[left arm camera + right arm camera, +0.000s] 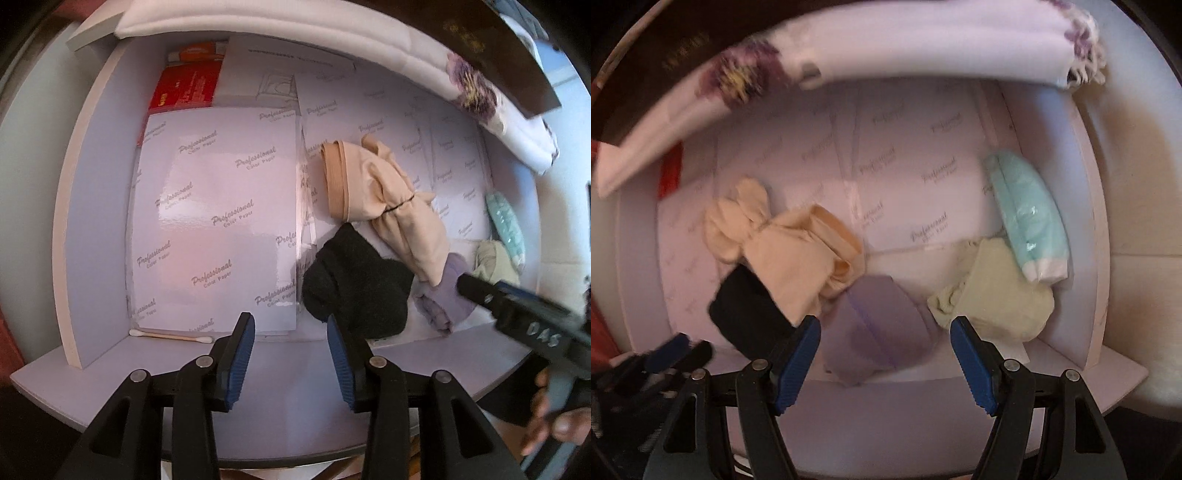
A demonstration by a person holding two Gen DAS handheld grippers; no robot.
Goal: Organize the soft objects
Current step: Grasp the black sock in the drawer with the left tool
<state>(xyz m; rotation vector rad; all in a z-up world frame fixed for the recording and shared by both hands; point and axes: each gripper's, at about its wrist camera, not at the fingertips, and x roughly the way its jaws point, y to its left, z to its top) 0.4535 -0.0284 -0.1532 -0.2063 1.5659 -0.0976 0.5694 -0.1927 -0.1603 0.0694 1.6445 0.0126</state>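
Right gripper [884, 350] hovers level, spread wide around lilac cloth [879, 328].

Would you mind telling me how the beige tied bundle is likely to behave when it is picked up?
The beige tied bundle looks like thin, gathered fabric, so probably light and floppy. Its black tie should keep it together. It overlaps the black sock, which may shift.

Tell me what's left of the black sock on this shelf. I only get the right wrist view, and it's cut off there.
Observer: A glossy pack of paper lies flat there, printed "Professional Color Paper".
Operator: Anything loose near it?
Observer: A cotton swab lies along the pack's front edge.
Operator: And the left gripper? It's a blur here.
Observer: Its jaws are open and empty, just short of the black sock.
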